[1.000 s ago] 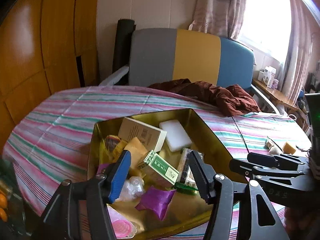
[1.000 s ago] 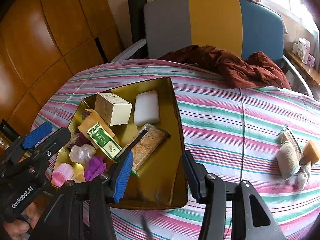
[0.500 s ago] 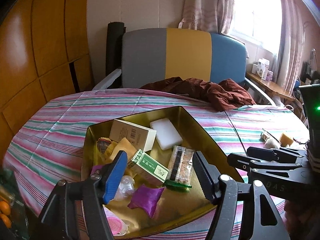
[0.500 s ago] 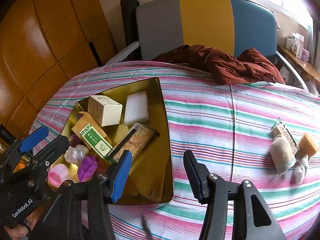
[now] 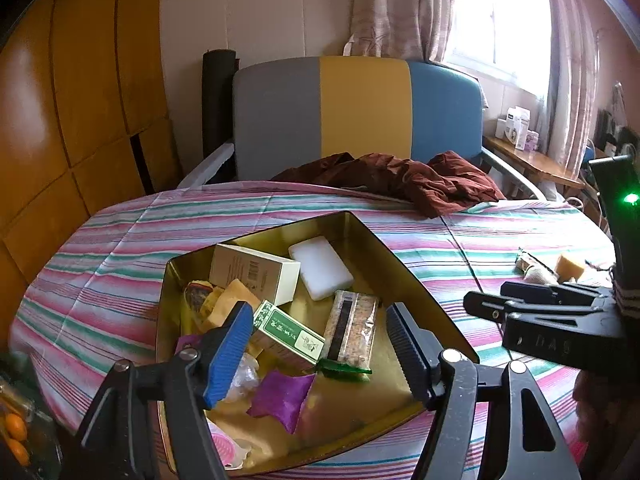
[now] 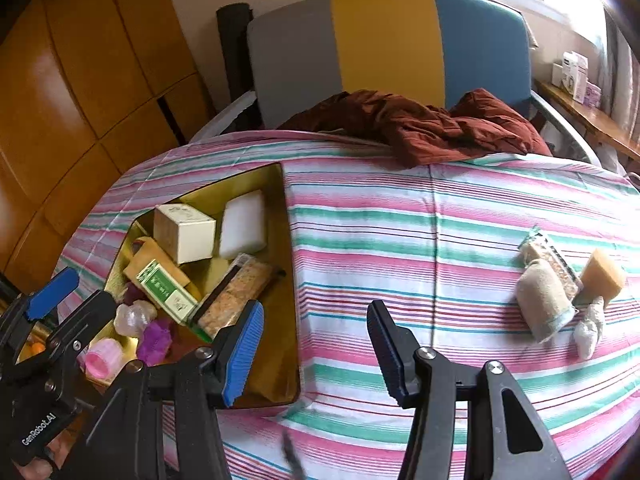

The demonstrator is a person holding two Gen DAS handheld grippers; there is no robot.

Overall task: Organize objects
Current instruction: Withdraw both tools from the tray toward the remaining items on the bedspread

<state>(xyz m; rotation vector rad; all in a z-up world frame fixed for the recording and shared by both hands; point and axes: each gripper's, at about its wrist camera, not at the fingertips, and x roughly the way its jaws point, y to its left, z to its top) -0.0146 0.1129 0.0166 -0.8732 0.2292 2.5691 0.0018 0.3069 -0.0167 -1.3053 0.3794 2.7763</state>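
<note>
A gold tin tray (image 5: 384, 244) (image 6: 290, 312) on the striped tablecloth holds a cream box (image 5: 256, 272), a white sponge (image 5: 320, 266), a green box (image 5: 288, 330), a snack bar (image 5: 352, 330), a purple pouch (image 5: 280, 396) and a pink cup (image 6: 104, 358). My left gripper (image 5: 320, 352) is open and empty above the tray's near end. My right gripper (image 6: 316, 350) is open and empty over the tray's right rim. To the right on the cloth lie a beige roll (image 6: 544, 306), a snack packet (image 6: 550, 252), a yellow sponge (image 6: 602, 276) and a small white bundle (image 6: 588, 330).
A brown cloth (image 6: 416, 124) lies at the table's far edge against a grey, yellow and blue chair back (image 5: 360, 108). Wooden panels (image 5: 60, 100) stand at left. A side shelf with small boxes (image 5: 516, 128) is at right. Bare striped cloth (image 6: 400, 240) lies between tray and loose items.
Both grippers have drawn back and shifted right. The right gripper's view now centres on the tray's right rim rather than its inside. The objects have not moved.
</note>
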